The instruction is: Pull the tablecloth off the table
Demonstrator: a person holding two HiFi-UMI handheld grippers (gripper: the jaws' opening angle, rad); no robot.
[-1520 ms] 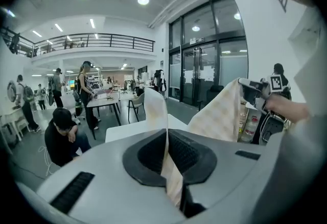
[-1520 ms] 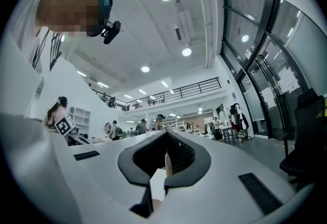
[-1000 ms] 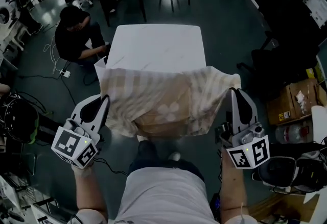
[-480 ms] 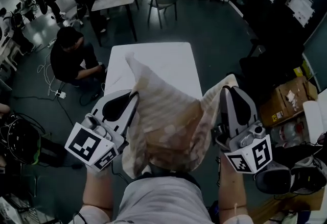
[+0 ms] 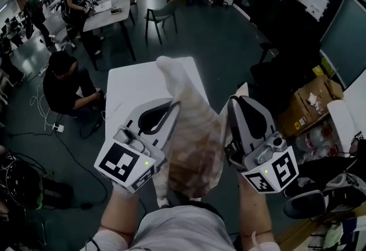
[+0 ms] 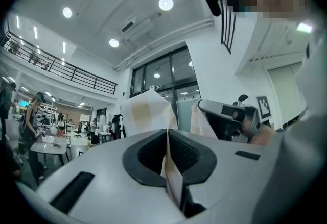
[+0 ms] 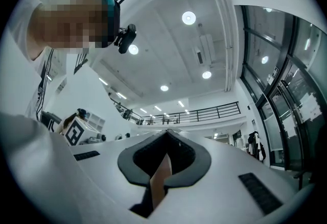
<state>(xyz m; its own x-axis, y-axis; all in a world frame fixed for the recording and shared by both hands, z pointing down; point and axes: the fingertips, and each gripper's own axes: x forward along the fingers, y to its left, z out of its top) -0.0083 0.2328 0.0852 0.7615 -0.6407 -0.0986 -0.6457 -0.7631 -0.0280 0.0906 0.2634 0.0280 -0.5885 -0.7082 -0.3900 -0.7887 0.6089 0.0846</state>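
The beige striped tablecloth (image 5: 191,130) hangs bunched between my two grippers, lifted above the white table (image 5: 128,87), whose top shows bare. My left gripper (image 5: 174,104) is shut on one edge of the cloth; in the left gripper view a fold of the tablecloth (image 6: 171,177) is pinched between the jaws of that gripper (image 6: 167,131), and more cloth rises beyond them. My right gripper (image 5: 231,101) is shut on the other edge; in the right gripper view a strip of the tablecloth (image 7: 159,179) sits in the closed jaws of that gripper (image 7: 167,133). Both grippers point upward, close together.
A person (image 5: 60,81) crouches on the floor left of the table, with cables nearby. A chair (image 5: 163,15) and another table (image 5: 106,7) with people stand farther back. Cardboard boxes (image 5: 309,104) lie at the right. My feet and legs are hidden under the cloth.
Both grippers rose and came closer together, drawing the cloth off the table top. It was spread over the near edge a second ago and now hangs gathered between them.
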